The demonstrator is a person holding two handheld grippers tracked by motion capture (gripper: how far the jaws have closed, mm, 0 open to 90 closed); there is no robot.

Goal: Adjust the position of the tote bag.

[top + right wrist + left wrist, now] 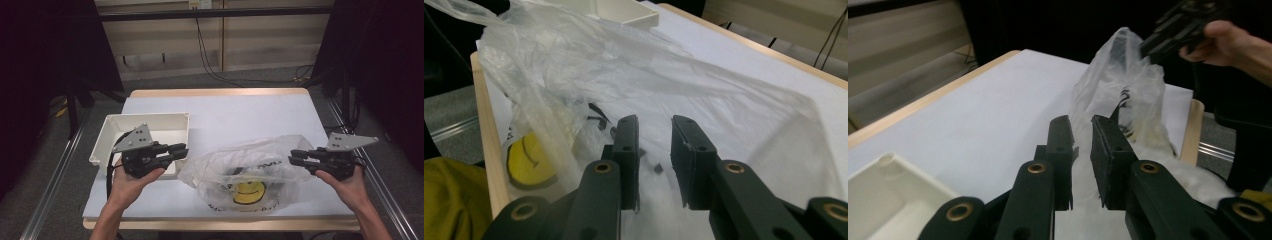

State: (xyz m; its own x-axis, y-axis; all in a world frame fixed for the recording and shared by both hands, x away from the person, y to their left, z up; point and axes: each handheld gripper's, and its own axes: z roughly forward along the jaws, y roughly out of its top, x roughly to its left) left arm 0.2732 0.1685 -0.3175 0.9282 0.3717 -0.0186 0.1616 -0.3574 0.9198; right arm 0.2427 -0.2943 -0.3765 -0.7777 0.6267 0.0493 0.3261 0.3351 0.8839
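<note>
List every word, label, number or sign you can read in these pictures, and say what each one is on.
Plastic bag: a yellow smiley face, a sign and not a word.
Plastic bag: black lettering above and below the face, too blurred and creased to read.
White tray: no writing to be seen.
Table: no writing to be seen.

Bare forearms; black left gripper [172,150] and right gripper [299,157], grey three-cornered plates, brass-ringed pivots, black cable.
</note>
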